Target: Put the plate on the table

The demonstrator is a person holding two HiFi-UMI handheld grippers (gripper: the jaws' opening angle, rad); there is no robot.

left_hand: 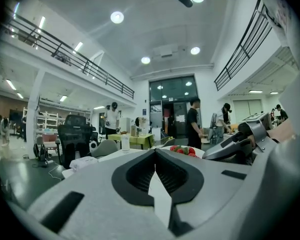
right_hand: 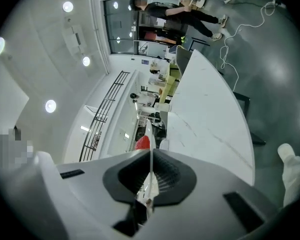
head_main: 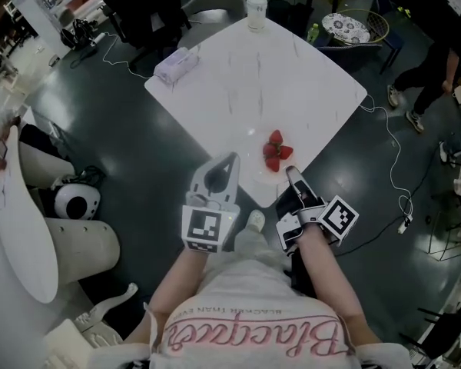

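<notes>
Holding the plate (head_main: 253, 178) by its near rim, the right gripper (head_main: 290, 174) lies tipped on its side. That way its jaws can pinch the thin edge from above and below, and they are clamped tight on it. The plate is at the near corner of the white desk (head_main: 253, 75). It has red strawberries (head_main: 276, 151) on it, so it must be kept flat or they will roll off. I cannot tell if its bottom touches the desk yet. The left gripper (head_main: 230, 160) is just beside the plate's left edge, the right way up. Its jaws are pressed together with nothing in them. I think it is only there to help if the plate tips.
</notes>
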